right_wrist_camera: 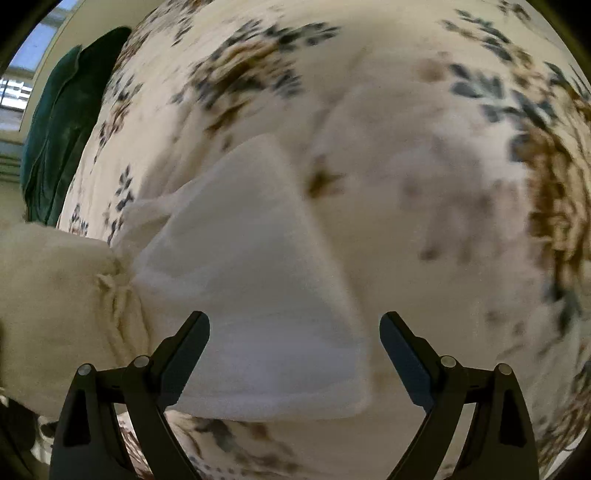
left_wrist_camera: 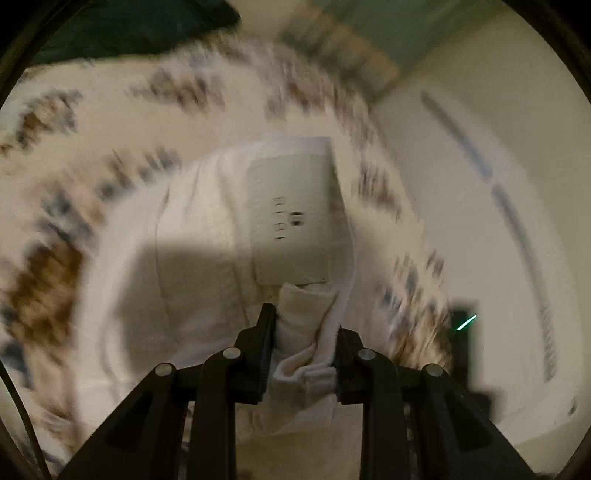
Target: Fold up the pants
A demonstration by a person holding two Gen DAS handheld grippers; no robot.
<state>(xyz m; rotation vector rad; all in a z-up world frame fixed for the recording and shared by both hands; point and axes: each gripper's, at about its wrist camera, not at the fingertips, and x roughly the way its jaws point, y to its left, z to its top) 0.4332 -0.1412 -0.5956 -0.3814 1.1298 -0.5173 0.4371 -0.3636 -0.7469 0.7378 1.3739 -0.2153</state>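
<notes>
The pants (left_wrist_camera: 207,240) are white and lie on a floral bedspread (left_wrist_camera: 110,96). In the left wrist view my left gripper (left_wrist_camera: 304,334) is shut on a bunched edge of the pants, with a pale label patch (left_wrist_camera: 291,218) just beyond the fingers. In the right wrist view my right gripper (right_wrist_camera: 295,332) is open and empty, its fingers (right_wrist_camera: 192,332) on either side of a flat pant leg (right_wrist_camera: 258,288) below. More of the pants (right_wrist_camera: 55,295) bunches at the left. Both views are motion-blurred.
A dark green pillow (right_wrist_camera: 62,122) lies at the bed's far end, and it also shows in the left wrist view (left_wrist_camera: 129,26). A pale wall (left_wrist_camera: 480,129) runs along the bed's right side. A small dark device with a green light (left_wrist_camera: 463,325) sits by the bed edge.
</notes>
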